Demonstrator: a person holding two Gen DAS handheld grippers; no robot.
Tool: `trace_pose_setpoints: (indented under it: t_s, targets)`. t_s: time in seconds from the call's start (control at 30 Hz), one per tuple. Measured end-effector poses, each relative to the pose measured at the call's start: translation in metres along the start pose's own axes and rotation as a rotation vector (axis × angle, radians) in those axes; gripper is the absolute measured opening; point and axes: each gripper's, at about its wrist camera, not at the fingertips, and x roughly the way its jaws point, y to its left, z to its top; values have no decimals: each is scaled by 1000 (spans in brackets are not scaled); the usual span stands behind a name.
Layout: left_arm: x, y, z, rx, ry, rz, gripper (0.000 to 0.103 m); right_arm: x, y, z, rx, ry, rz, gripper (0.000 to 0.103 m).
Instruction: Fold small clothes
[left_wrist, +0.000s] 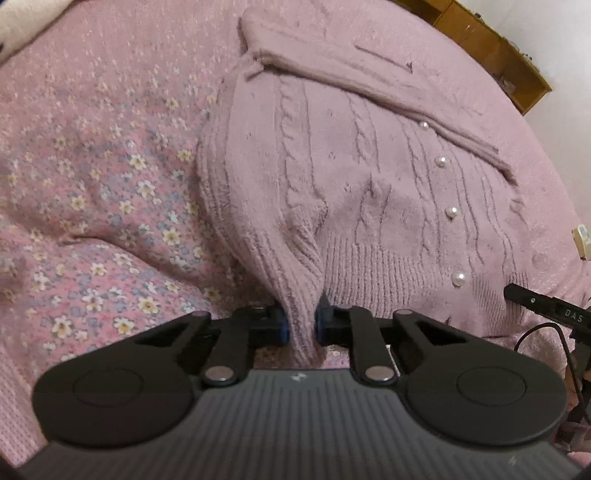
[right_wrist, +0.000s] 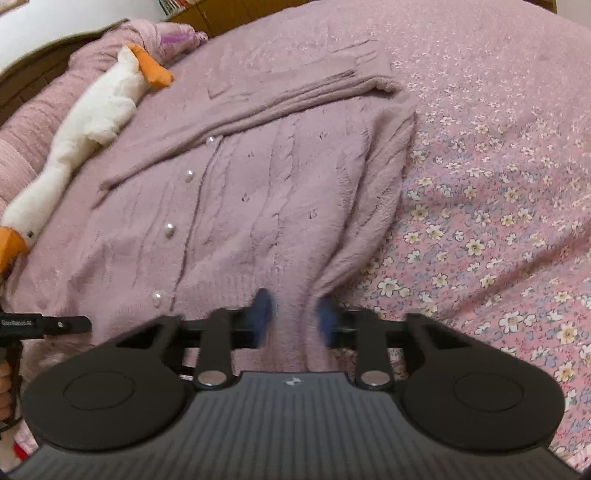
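Left gripper (left_wrist: 302, 325) pinches the ribbed hem of the cardigan (left_wrist: 332, 177); right gripper (right_wrist: 291, 317) is likewise closed on hem fabric, though its pads are blurred. One cardigan lies flat on the bed (right_wrist: 498, 129), one sleeve (left_wrist: 369, 77) folded across the chest. Judged: sleeve fold done, body fold remaining. Four pearl buttons (left_wrist: 451, 212) counted; beyond, one plush goose (right_wrist: 92, 110).

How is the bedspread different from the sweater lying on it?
The bedspread has small printed flowers; the sweater is plain, with knitted cable twists. The sweater carries pearl buttons; the bedspread has none. The bedspread lies spread out; the sweater's hem is bunched up. Both are pinkish.
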Motion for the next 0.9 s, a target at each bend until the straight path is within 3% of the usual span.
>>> trace_pose_setpoints:
  t_s: [0.03,0.2,0.33,0.47,0.9]
  targets:
    - [-3,0,0,-4,-6,-1,15,-3,-2,0,14,-7,13,11]
    - [-26,-4,10,-8,-75,-28,15,-30,-2,7,2,-98,55,10]
    - [-36,-20,24,36,-125,18,15,-43,3,21,-27,-161,83,10]
    - [-39,-36,38,79,-166,56,15,-41,1,35,-12,-182,105,10]
    - [-60,-50,64,67,-269,44,15,-53,13,66,8,-255,133,10]
